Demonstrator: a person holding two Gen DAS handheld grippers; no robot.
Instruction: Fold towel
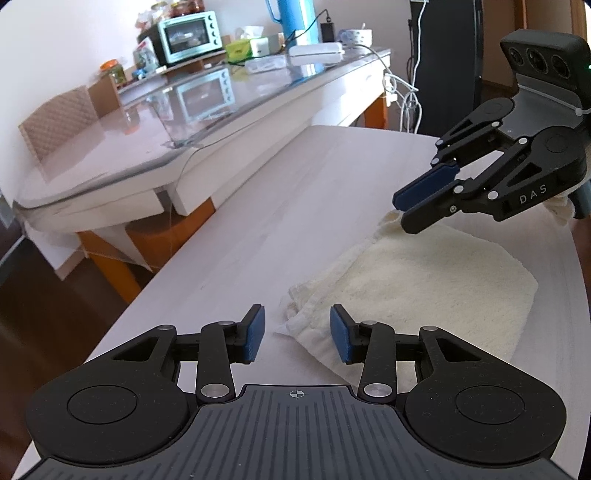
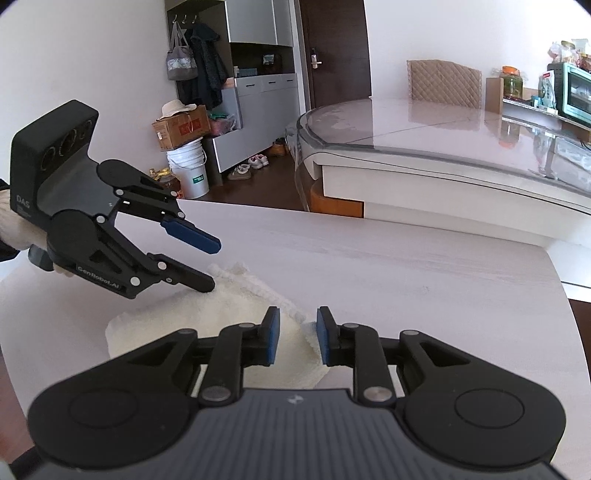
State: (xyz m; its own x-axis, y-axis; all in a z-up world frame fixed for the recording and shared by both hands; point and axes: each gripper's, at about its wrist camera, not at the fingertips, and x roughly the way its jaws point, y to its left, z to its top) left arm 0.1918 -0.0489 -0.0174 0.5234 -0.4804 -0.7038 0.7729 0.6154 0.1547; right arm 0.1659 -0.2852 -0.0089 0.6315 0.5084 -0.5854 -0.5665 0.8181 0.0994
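Observation:
A cream towel [image 1: 424, 284] lies folded on the white table [image 1: 280, 229]; it also shows in the right wrist view [image 2: 236, 306]. My left gripper [image 1: 297, 334] is open, its blue pads either side of the towel's near rumpled corner, not closed on it; seen from the right wrist view [image 2: 214, 264] its lower finger rests at the towel's far corner. My right gripper [image 2: 294, 338] is open over the towel's near edge; seen from the left wrist view [image 1: 404, 212] its fingers are slightly apart at the towel's far corner.
A glass-topped dining table [image 1: 155, 122] stands beyond the white table, with a teal toaster oven [image 1: 188, 35], a blue jug [image 1: 295, 18] and boxes. A quilted chair [image 2: 443, 83], white buckets [image 2: 188, 166] and shoes on the floor lie further off.

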